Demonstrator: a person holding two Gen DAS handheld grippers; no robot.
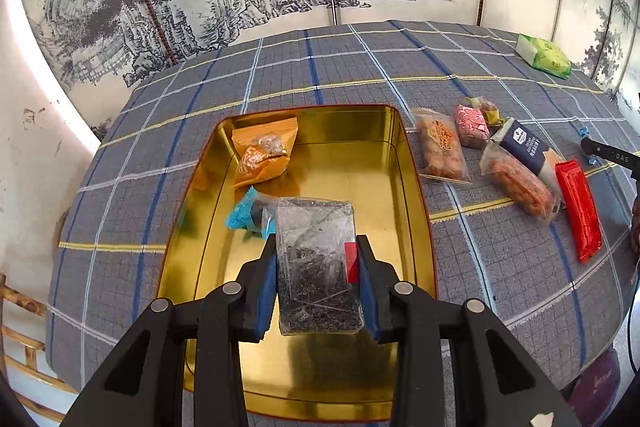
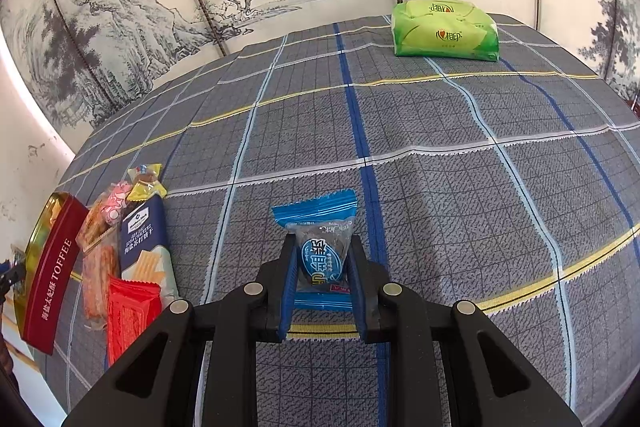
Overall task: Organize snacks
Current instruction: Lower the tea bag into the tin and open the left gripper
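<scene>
My left gripper (image 1: 317,253) is shut on a clear packet of dark snack (image 1: 318,267) and holds it above the gold tin (image 1: 404,187). The tin holds an orange packet (image 1: 264,153) and a blue candy (image 1: 248,213). My right gripper (image 2: 322,259) is shut on a blue-wrapped candy (image 2: 320,251) just above the checked tablecloth. A row of snacks lies right of the tin: a clear cracker bag (image 1: 440,147), a pink packet (image 1: 471,125), a navy cracker pack (image 1: 528,147) and a red bar (image 1: 580,211).
The tin's red side reads TOFFEE (image 2: 52,275) at the far left of the right wrist view, with the snack row (image 2: 136,267) beside it. A green tissue pack (image 2: 444,29) lies at the table's far edge. A painted screen stands behind.
</scene>
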